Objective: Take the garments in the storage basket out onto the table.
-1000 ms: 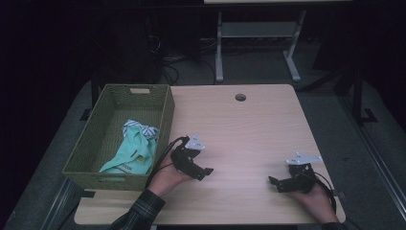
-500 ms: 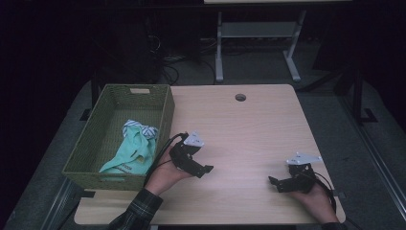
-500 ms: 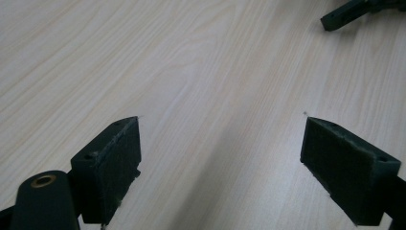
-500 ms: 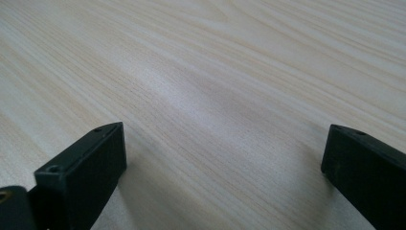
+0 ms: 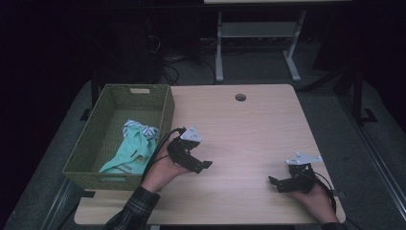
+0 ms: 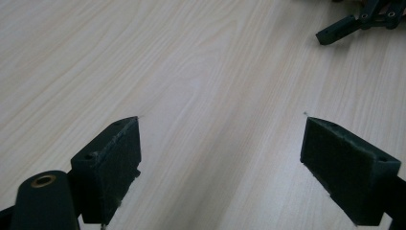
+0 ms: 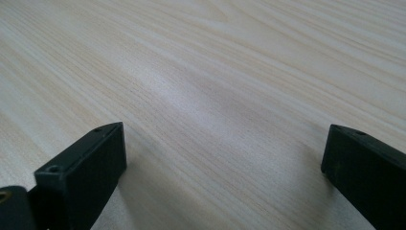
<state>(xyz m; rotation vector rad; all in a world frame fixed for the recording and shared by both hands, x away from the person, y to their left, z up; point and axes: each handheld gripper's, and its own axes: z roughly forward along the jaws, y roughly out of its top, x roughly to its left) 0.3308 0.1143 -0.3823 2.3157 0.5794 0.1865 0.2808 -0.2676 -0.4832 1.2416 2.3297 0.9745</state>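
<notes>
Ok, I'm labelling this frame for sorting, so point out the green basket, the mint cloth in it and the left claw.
green basket (image 5: 165, 109): high view, right wall's rim.
mint cloth (image 5: 135, 149): high view, middle of the fabric.
left claw (image 5: 203, 165): high view, between its open fingertips.

Pale matt wood-grain table (image 5: 249, 129), woven wicker basket (image 5: 165, 112), soft cloth (image 5: 134, 148) inside.

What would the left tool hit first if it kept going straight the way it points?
Probably the right tool, seen ahead of the open left tool across bare table; depth is unclear.
</notes>
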